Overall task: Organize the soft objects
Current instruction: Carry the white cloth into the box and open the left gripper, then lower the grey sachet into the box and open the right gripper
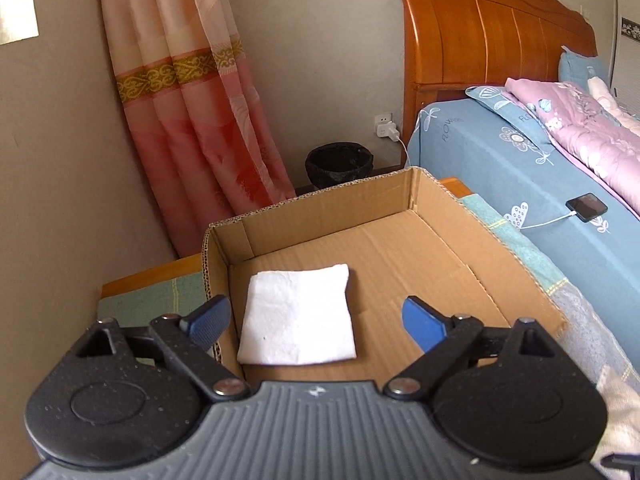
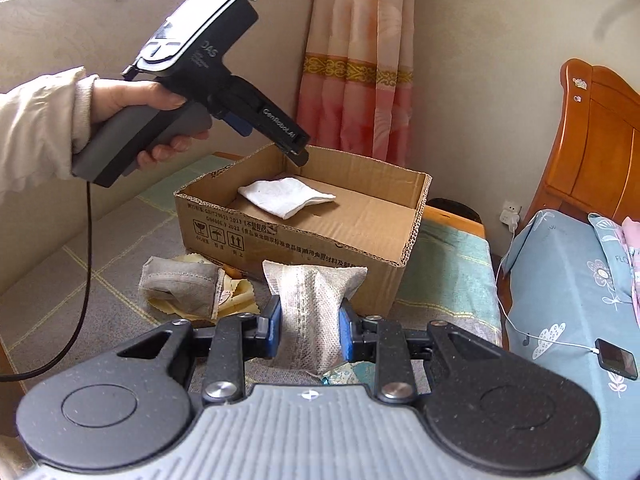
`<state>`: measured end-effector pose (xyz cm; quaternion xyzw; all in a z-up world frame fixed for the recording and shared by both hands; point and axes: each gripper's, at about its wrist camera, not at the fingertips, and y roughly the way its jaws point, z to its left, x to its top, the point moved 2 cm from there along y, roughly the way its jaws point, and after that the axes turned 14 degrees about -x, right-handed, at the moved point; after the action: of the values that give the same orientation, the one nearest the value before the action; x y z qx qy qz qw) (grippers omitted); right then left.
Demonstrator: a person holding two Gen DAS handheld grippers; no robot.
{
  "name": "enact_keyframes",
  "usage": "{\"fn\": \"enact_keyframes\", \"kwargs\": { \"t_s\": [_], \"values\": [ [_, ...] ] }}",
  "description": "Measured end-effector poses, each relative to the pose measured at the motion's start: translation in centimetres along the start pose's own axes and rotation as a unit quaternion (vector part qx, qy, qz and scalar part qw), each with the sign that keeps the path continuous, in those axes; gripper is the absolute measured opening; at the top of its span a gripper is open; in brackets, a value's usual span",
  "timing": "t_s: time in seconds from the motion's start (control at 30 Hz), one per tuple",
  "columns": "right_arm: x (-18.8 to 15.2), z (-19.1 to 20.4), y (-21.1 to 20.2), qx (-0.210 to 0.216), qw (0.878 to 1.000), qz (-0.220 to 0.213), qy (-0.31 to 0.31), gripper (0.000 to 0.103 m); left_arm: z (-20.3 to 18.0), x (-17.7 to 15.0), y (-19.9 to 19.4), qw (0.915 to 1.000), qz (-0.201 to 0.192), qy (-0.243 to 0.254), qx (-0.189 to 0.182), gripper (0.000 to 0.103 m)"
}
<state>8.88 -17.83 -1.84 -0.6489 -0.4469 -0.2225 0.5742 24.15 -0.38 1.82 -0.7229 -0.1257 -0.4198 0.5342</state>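
While the cardboard box (image 2: 304, 236) sits at twelve o'clock, just beyond the right gripper (image 2: 308, 330), that gripper pinches an upright grey fabric pouch (image 2: 310, 312). Spread wide and empty, the left gripper (image 1: 316, 320) hovers over the folded white cloth (image 1: 298, 316) inside.

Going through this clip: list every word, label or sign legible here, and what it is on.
"GenRobot.AI": the left gripper's black arm.
"DAS": that gripper's body; smaller lines below too small to read.
"FLOW...", cut off: blue bedsheet.
Handling symbols and a printed line with "2013": cardboard box front wall; the rest too small to read.
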Motion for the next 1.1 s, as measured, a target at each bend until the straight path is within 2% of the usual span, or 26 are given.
{"fn": "enact_keyframes", "kwargs": {
  "t_s": [0.13,0.27,0.47,0.63,0.77,0.87,1.0,1.1],
  "values": [
    [0.4,-0.1,-0.1,0.001,1.000,-0.001,0.006,0.032,-1.3,-2.0,-2.9,0.9999,-0.010,0.001,-0.014,0.098],
    [1.0,-0.3,-0.3,0.005,1.000,-0.005,0.015,0.032,-2.9,-3.9,-5.4,0.9997,-0.024,0.003,-0.010,0.100],
    [1.9,-0.1,-0.4,0.002,1.000,-0.013,0.020,0.032,-4.6,-6.7,-7.5,0.9992,-0.032,-0.012,-0.020,0.101],
    [2.6,0.1,-0.5,-0.004,1.000,-0.016,0.017,0.032,-5.4,-8.7,-8.4,0.9977,-0.038,-0.023,-0.052,0.101],
    [3.1,0.4,-0.3,-0.011,1.000,-0.019,0.011,0.032,-4.8,-10.2,-9.1,0.9940,-0.052,-0.062,-0.074,0.101],
    [3.9,0.5,0.0,-0.018,1.000,-0.021,0.007,0.032,-4.2,-11.3,-9.2,0.9945,-0.055,-0.075,-0.048,0.102],
    [5.3,0.2,1.2,-0.024,0.999,-0.022,0.008,0.032,-3.7,-12.3,-9.5,0.9964,-0.062,-0.059,0.003,0.102],
    [6.7,0.0,2.8,-0.026,0.999,-0.018,0.011,0.032,-3.2,-12.8,-10.1,0.9941,-0.089,-0.058,0.022,0.102]
  ]
}}
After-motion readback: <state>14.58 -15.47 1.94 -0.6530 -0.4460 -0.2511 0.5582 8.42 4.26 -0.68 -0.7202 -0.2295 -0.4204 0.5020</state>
